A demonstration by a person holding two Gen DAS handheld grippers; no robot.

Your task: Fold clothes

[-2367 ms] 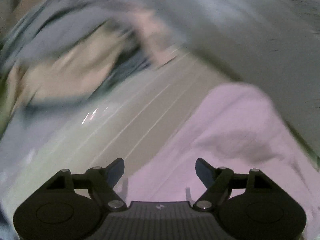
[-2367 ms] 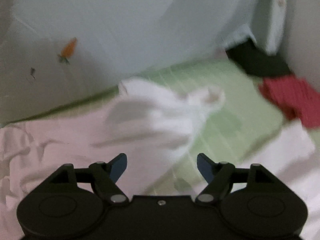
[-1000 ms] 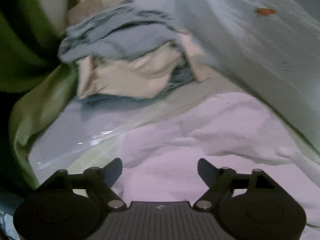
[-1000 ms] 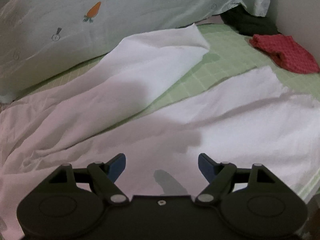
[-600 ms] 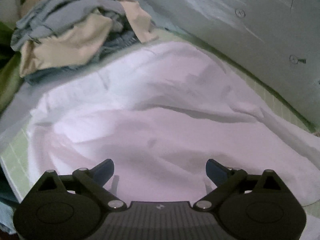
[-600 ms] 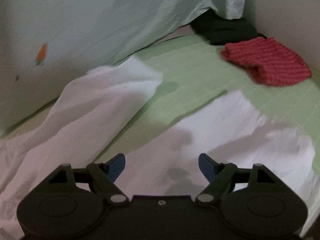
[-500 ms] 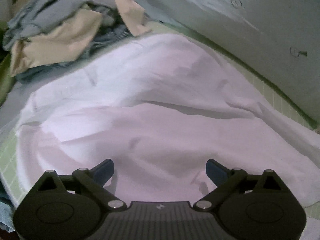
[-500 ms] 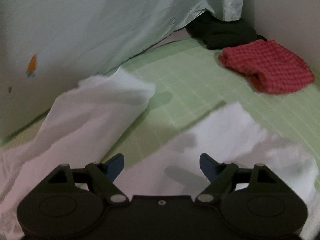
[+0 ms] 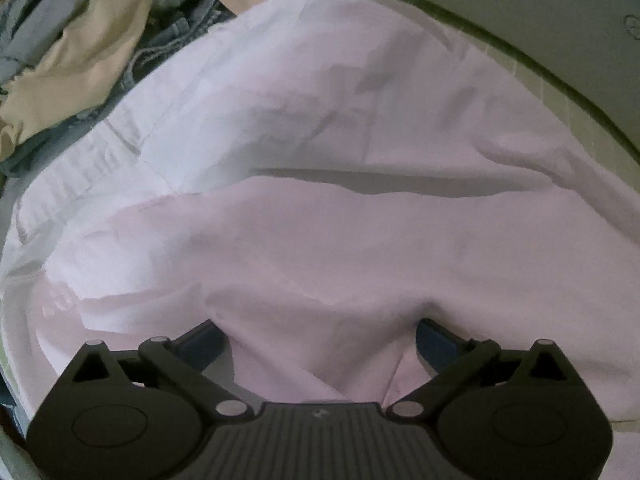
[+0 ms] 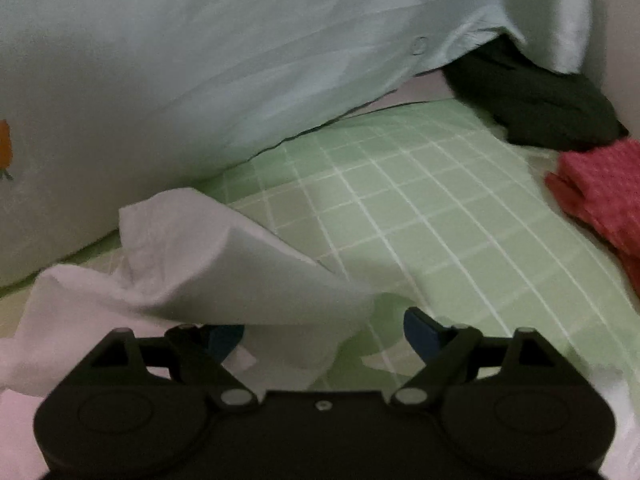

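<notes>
A white garment [image 9: 320, 128] lies spread and creased on the bed and fills the left wrist view; a ribbed band [image 9: 76, 176] runs along its left edge. My left gripper [image 9: 318, 340] points steeply down right at it. Its jaws are opening, and a raised fold of the cloth sits loose between the fingers [image 9: 436, 340]. In the right wrist view one end of the white garment [image 10: 224, 264] curls up off the sheet. My right gripper [image 10: 322, 336] is open low over that end. The cloth covers part of its left finger [image 10: 224, 340].
A heap of grey and beige clothes [image 9: 80, 52] lies beyond the garment at the top left. A pale green pillow [image 10: 200, 60] runs along the back. On the green checked sheet [image 10: 400, 208] at the right lie a red knit piece [image 10: 600, 192] and a dark garment [image 10: 540, 100].
The left gripper sank close onto the white garment and its jaws widened around a fold. The right gripper moved in to the garment's curled end, which now overlaps its left finger.
</notes>
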